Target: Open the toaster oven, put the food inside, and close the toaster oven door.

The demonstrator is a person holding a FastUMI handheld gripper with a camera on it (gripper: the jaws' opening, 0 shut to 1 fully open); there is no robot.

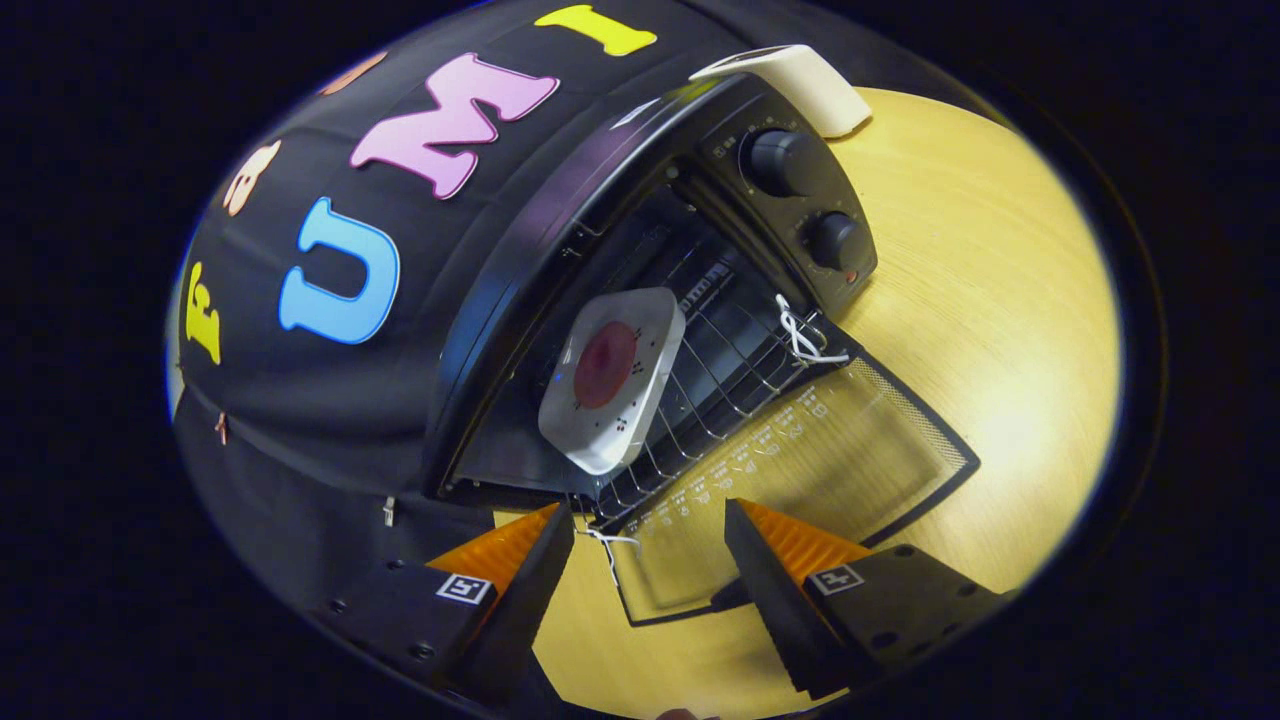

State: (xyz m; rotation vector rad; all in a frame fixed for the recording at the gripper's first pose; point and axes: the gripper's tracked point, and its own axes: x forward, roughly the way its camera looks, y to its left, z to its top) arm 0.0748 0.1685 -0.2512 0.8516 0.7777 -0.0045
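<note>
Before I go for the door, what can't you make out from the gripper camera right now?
- Knob markings: too small.
- Door print: too small.
- Door's handle edge: partly behind the open gripper fingers.
- Food on the plate: a red blur, its type unclear.
- Oven back wall: dark.

Oven door [800,470] down, mouth open (plate [612,378] on rack [730,370] blocks).
</note>
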